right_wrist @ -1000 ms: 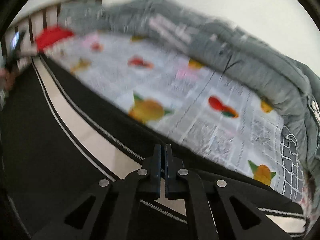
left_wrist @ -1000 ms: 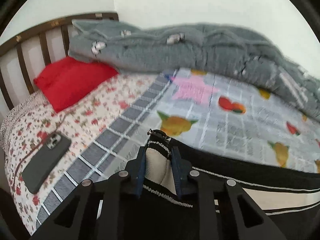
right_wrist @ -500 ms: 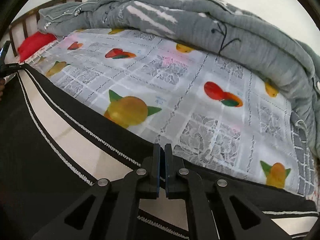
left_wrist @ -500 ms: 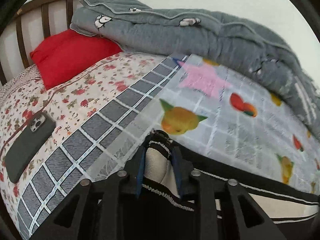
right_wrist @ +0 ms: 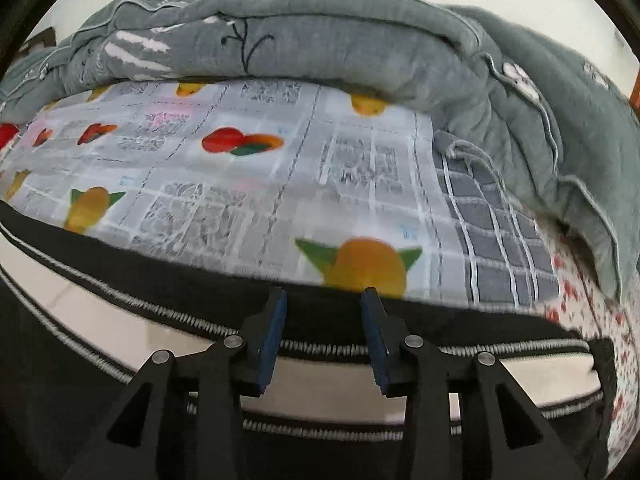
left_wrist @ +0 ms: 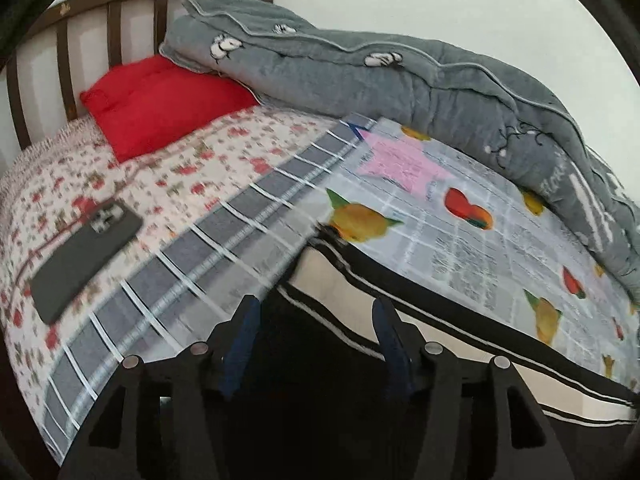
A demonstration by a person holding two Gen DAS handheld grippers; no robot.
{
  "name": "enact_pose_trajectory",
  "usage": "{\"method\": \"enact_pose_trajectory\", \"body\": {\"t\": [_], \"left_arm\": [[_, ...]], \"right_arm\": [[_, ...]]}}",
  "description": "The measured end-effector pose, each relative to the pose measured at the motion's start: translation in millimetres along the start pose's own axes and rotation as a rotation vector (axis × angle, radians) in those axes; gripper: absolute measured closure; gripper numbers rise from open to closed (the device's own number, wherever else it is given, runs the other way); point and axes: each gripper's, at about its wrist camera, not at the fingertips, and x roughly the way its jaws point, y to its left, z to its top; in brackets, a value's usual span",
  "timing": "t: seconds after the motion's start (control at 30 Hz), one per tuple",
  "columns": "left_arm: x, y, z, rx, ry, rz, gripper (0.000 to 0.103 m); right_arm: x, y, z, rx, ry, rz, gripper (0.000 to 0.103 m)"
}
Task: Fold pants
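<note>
Black pants (left_wrist: 332, 368) with a cream side band edged in white stripes lie flat on the bed, along its near side. In the left wrist view one end of them lies under my left gripper (left_wrist: 316, 320), whose jaws are opening; the cloth sits below and between the blue pads, which do not press on it. In the right wrist view the other end of the pants (right_wrist: 320, 384) lies under my right gripper (right_wrist: 324, 312). Its jaws are opening too, with the striped band between the pads but free of them.
A fruit-print cover (left_wrist: 460, 232) and a floral sheet (left_wrist: 168, 176) dress the bed. A dark phone (left_wrist: 84, 256) lies at the left, a red pillow (left_wrist: 168, 104) by the headboard (left_wrist: 64, 52). A rolled grey blanket (right_wrist: 320, 40) runs along the wall side.
Both grippers have opened and let go of the pants. The end that the left gripper held bunched now lies flat. The right gripper has swung right along the pants.
</note>
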Motion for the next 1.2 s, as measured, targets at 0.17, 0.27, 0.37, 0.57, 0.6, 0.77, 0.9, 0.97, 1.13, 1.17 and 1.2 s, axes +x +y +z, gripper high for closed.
{"method": "enact_pose_trajectory", "body": {"t": [0.17,0.27,0.37,0.57,0.6,0.77,0.9,0.97,1.13,1.17,1.2], "left_arm": [[-13,-8,-14,-0.008,0.037,-0.057,0.047],[-31,-2,-27,0.001,0.027,-0.074,0.047],[-49,8,-42,0.012,0.017,-0.077,0.047],[-77,42,-76,-0.068,0.037,-0.199,0.047],[-80,48,-82,-0.085,0.039,-0.232,0.047],[-86,79,-117,-0.164,0.070,-0.338,0.049],[-80,90,-131,-0.178,0.098,-0.330,0.049],[-76,96,-133,-0.194,0.085,-0.349,0.049],[-65,112,-125,-0.289,0.041,-0.388,0.049],[-58,117,-122,-0.324,0.032,-0.398,0.049],[-52,120,-118,-0.356,0.023,-0.418,0.051]], "right_arm": [[13,0,19,0.080,0.033,-0.078,0.066],[-4,-3,18,0.138,0.010,-0.067,0.066],[-30,8,9,0.152,-0.027,-0.037,0.064],[-83,42,-9,0.098,-0.118,-0.007,0.063],[-93,46,-14,0.112,-0.137,0.012,0.062],[-127,55,-34,0.154,-0.201,0.078,0.062],[-145,60,-47,0.189,-0.218,0.095,0.062],[-152,61,-53,0.214,-0.216,0.114,0.062],[-169,60,-71,0.247,-0.216,0.151,0.062],[-171,60,-75,0.245,-0.218,0.141,0.062],[-174,61,-79,0.243,-0.221,0.125,0.062]]}}
